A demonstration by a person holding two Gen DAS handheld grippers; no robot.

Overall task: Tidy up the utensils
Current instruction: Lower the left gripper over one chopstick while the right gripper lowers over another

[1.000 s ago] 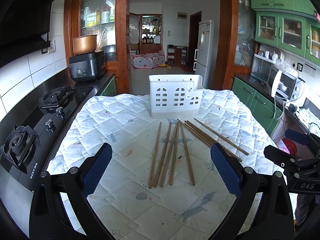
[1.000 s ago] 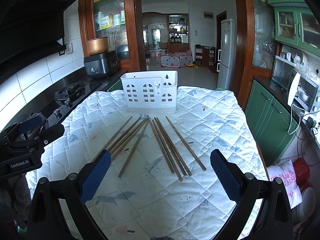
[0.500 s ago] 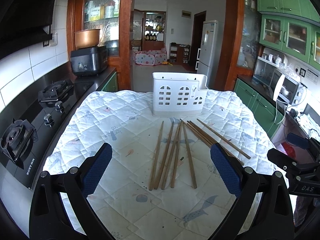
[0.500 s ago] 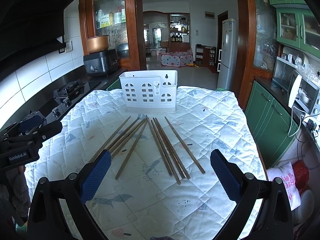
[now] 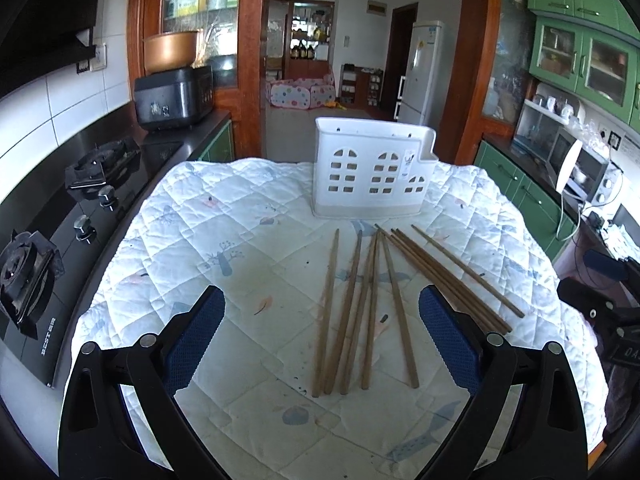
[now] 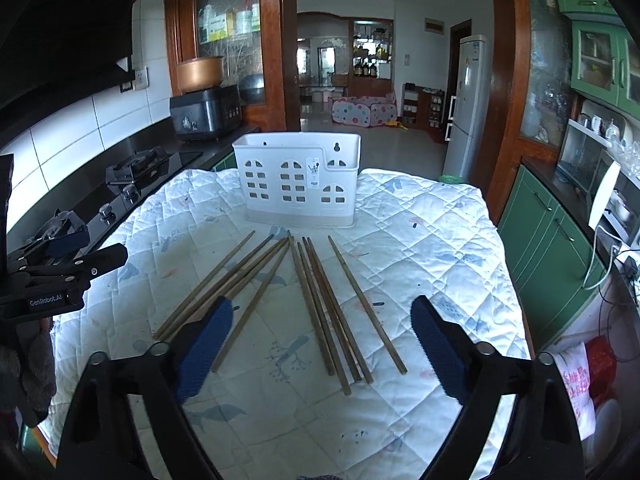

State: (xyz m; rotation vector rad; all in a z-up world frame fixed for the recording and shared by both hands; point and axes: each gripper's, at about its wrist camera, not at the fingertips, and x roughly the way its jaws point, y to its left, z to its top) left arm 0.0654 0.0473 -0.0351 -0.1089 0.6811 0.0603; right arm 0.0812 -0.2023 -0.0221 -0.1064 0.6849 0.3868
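Both tools stand released and empty above the near edge of the bench: the left tool (image 5: 320,340) has its blue pads wide apart over the near ends of the left-hand sticks, and the right tool (image 6: 322,346) has just been closing a little, though nothing lies between its jaws and its pads touch nothing. Nine or so long brown wooden chopsticks (image 5: 372,312) lie loose on the bench in two fans, a left bundle whose near ends bunch together and a right bundle (image 6: 328,308) angled away from it, their far tips converging just in front of the white plastic utensil caddy with arched cut-outs (image 5: 374,168), which stands upright toward the far side and looks empty from here. Everything rests on a white quilted cloth with small printed figures (image 5: 208,216) covering the bench; a black gas hob (image 5: 44,256) runs along the left, green cabinets (image 6: 556,240) along the right. Risk lies mostly in the bunching: sticks touching or crossing may mean a closing tool takes two at once or rolls a neighbour aside. Thin round sticks on soft cloth may also slip from the pads, or swing if grasped far from the middle, and a tilted stick could nudge the light caddy rather than drop in.
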